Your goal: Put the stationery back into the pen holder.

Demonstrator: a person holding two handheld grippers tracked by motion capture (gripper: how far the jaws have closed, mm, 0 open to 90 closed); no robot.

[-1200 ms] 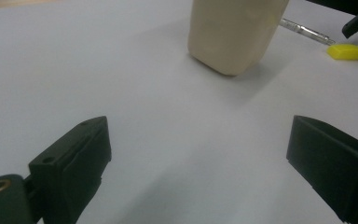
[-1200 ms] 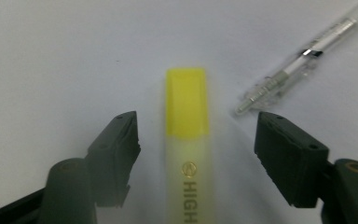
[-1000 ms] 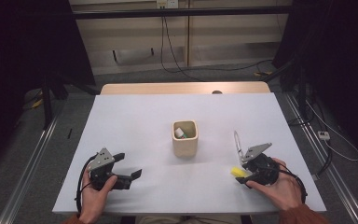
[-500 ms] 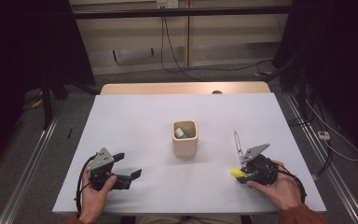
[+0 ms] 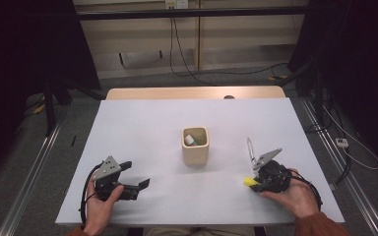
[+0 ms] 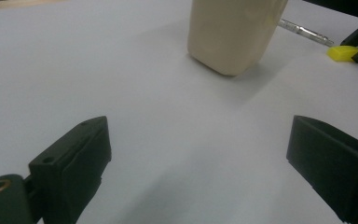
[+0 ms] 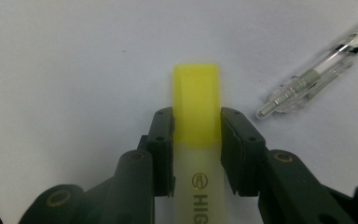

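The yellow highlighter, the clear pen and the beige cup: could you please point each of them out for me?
yellow highlighter [image 7: 196, 105], right gripper view, on its yellow cap ahead of the jaws.
clear pen [image 7: 318, 73], right gripper view, on the middle of its barrel.
beige cup [image 5: 195, 156], high view, on its front wall.

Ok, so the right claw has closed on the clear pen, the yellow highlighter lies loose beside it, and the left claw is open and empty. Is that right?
Not quite: the two are swapped. The right gripper view shows the right claw shut on the yellow highlighter, its jaws having just been closing, while the clear pen lies loose beside it on the table. The left claw is open and empty, as you said.
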